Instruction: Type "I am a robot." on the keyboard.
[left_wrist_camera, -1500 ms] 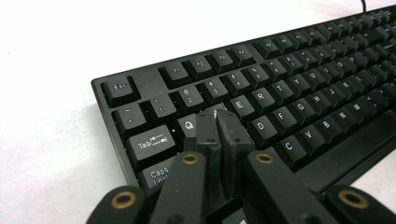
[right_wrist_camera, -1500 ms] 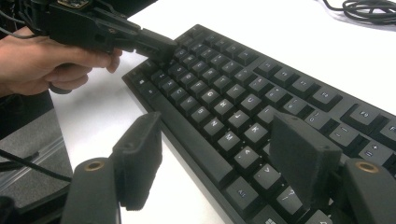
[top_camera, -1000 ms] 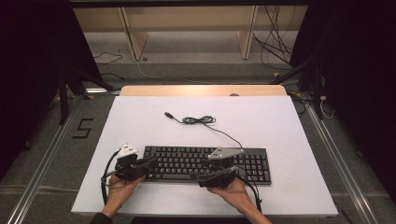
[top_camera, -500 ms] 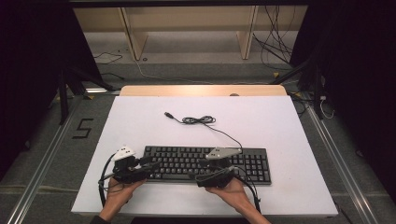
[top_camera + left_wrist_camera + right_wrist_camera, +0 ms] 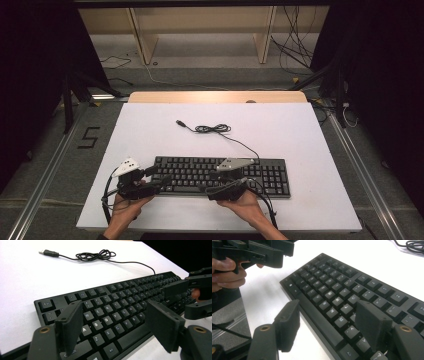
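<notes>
Keyboard point(image 5: 110, 315) keys read Esc, W, Alt — floor marking point(image 5: 89, 137): 5.

You have a black keyboard point(image 5: 220, 175) with white letters on its keys, lying on a white table point(image 5: 300, 130). Its thin cable point(image 5: 95, 255) is black too. Both of your grippers have black jaws, each topped by a pale grey plate. A tan strip, probably wood, runs along the table's far edge.
</notes>
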